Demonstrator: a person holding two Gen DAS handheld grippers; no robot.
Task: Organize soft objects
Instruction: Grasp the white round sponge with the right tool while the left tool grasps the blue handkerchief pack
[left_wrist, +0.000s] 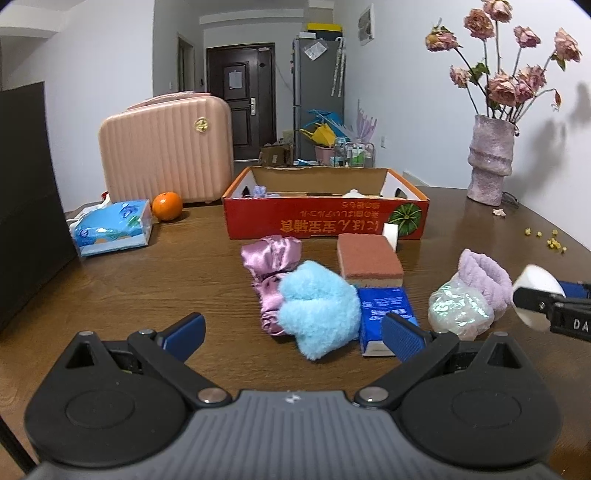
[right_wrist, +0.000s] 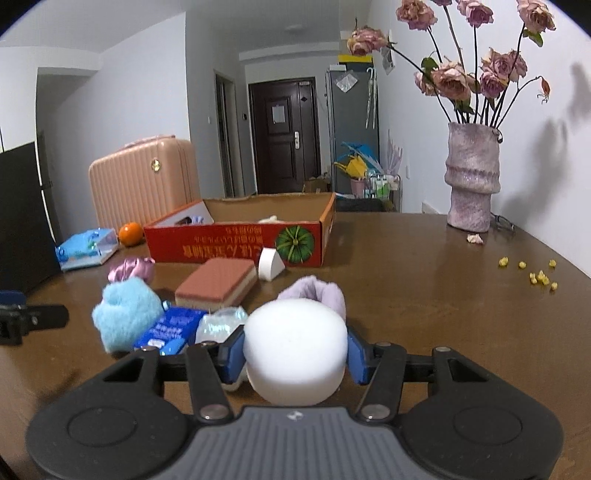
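Note:
My right gripper (right_wrist: 295, 347) is shut on a round white sponge (right_wrist: 295, 350), held a little above the brown table; the sponge (left_wrist: 535, 284) also shows at the right edge of the left wrist view. Beneath and behind it lie a lilac plush band (right_wrist: 314, 291) and a shimmery pouch (right_wrist: 221, 321). My left gripper (left_wrist: 293, 326) stands open with nothing between its pads, just in front of a blue fluffy ball (left_wrist: 317, 306). Around the ball lie a pink satin scrunchie (left_wrist: 271, 258), a brown sponge (left_wrist: 369, 262) and a blue tissue pack (left_wrist: 380, 306). A red cardboard box (left_wrist: 325, 221) stands open behind them, with a white wedge sponge (left_wrist: 390, 234) against it.
A pink suitcase (left_wrist: 166, 151), an orange (left_wrist: 167, 206) and a blue tissue box (left_wrist: 110, 229) stand at the back left. A vase of dried roses (left_wrist: 489, 158) is at the back right, with yellow crumbs (left_wrist: 550, 238) near the table's right edge. A dark panel (left_wrist: 26, 192) rises on the left.

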